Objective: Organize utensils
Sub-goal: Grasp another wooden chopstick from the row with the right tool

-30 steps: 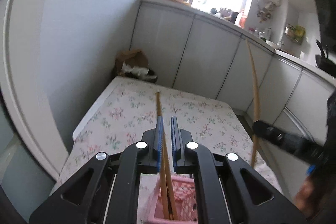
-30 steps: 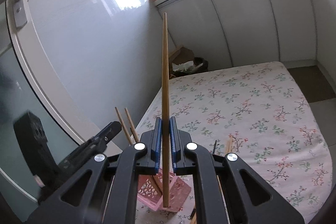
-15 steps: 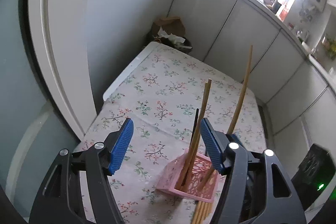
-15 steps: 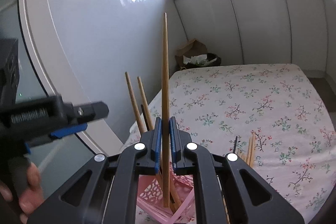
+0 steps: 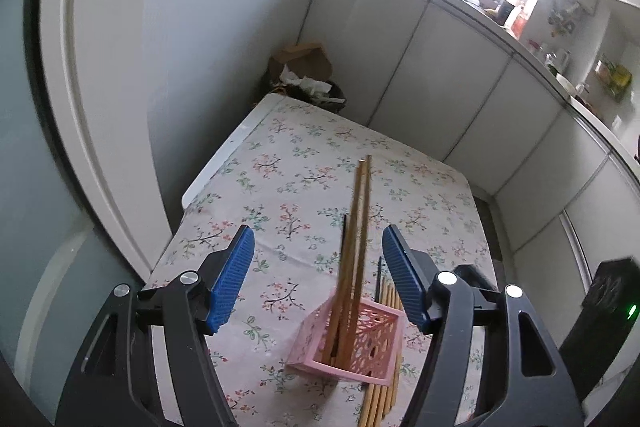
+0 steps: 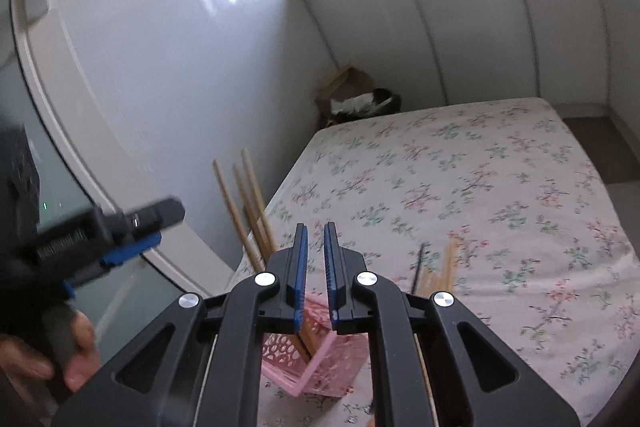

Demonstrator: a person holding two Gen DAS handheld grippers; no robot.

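The left tool has just spread above the chopsticks standing in the pink basket at lower centre, while the right tool is pressed nearly together, empty.

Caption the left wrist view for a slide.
Open left gripper above wooden chopsticks standing in a pink perforated plastic basket.

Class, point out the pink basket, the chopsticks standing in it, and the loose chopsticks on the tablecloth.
pink basket (image 5: 370, 361), left wrist view, front wall.
chopsticks standing in it (image 5: 356, 239), left wrist view, mid-shaft.
loose chopsticks (image 6: 440, 269), right wrist view, mid-bundle.
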